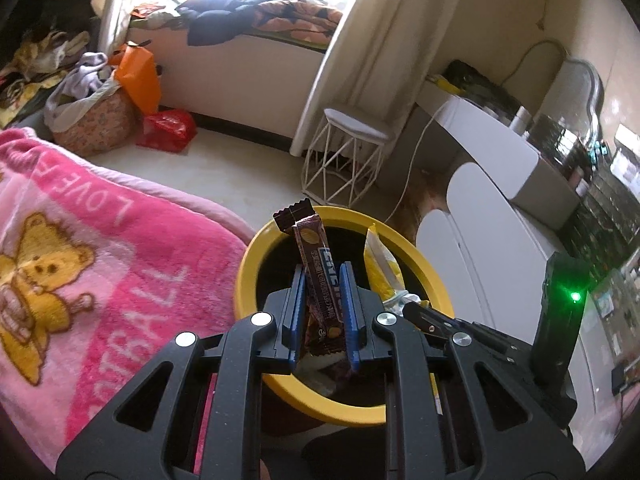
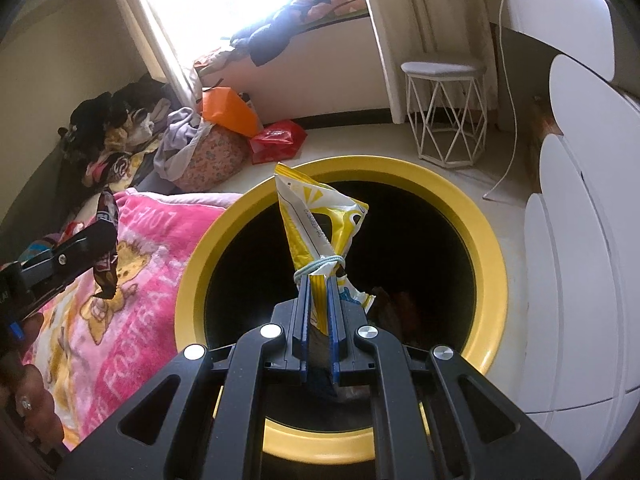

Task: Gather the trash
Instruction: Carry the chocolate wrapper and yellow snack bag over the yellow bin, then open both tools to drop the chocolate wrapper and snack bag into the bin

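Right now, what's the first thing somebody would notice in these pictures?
Probably the big yellow-rimmed bin right in the middle, dark inside. Above it, the right gripper pinches a yellow and white bag, and the left gripper pinches a brown candy wrapper. Left of the bin lies a bright pink teddy-bear blanket.

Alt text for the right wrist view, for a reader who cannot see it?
The right gripper is shut on a yellow-and-white snack bag tied with a rubber band, held over the dark opening of a yellow-rimmed trash bin. At left, the left gripper holds a brown wrapper above a pink bear-print blanket.
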A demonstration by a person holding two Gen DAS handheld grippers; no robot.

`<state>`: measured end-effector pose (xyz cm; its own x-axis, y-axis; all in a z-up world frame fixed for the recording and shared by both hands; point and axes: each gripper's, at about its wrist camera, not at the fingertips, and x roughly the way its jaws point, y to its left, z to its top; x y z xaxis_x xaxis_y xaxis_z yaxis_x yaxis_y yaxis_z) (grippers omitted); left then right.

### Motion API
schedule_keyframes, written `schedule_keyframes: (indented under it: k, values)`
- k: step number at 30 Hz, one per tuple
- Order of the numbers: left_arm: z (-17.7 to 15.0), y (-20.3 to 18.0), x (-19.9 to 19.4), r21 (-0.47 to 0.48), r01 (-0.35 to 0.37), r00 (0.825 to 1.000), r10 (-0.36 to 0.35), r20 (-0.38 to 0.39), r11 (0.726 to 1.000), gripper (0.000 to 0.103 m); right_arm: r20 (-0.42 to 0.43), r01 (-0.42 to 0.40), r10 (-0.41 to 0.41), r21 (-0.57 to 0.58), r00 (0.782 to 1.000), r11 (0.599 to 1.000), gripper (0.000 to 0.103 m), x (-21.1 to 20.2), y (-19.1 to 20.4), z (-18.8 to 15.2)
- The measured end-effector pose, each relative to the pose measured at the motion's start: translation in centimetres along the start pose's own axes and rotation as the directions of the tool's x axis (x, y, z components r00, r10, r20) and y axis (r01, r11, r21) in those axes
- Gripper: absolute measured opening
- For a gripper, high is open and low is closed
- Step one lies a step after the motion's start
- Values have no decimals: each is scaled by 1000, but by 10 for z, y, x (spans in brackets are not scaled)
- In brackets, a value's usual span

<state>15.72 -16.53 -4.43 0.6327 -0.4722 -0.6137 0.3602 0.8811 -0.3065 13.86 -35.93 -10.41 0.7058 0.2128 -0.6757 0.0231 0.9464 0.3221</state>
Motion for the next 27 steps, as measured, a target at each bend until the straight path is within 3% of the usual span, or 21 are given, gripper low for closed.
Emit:
schedule_keyframes:
  k: [14,17,18,23,27]
  values:
    - [-1,-15,28,36,-11,999,13,-47,999,13,-32,16,-15,38,999,999,10,4,-16,-8]
    - [-1,-16,35,42,-11,998,14,-60,999,15,-29,15,-13,55,999,998,25,1,-19,-9]
    - [-1,-16,37,45,-15,998,18,-67,999,17,-26,14,-13,64,1000,998,32,0,-20,-9]
    - [-2,-14,38,40,-22,997,24,-68,999,48,-15,27,-26,70,1000,997,41,-7,-24,-9]
    - [-3,-10,33,29,-36,997,37,-60,999,65,-4,39,-39,69,999,997,50,-13,-26,-10]
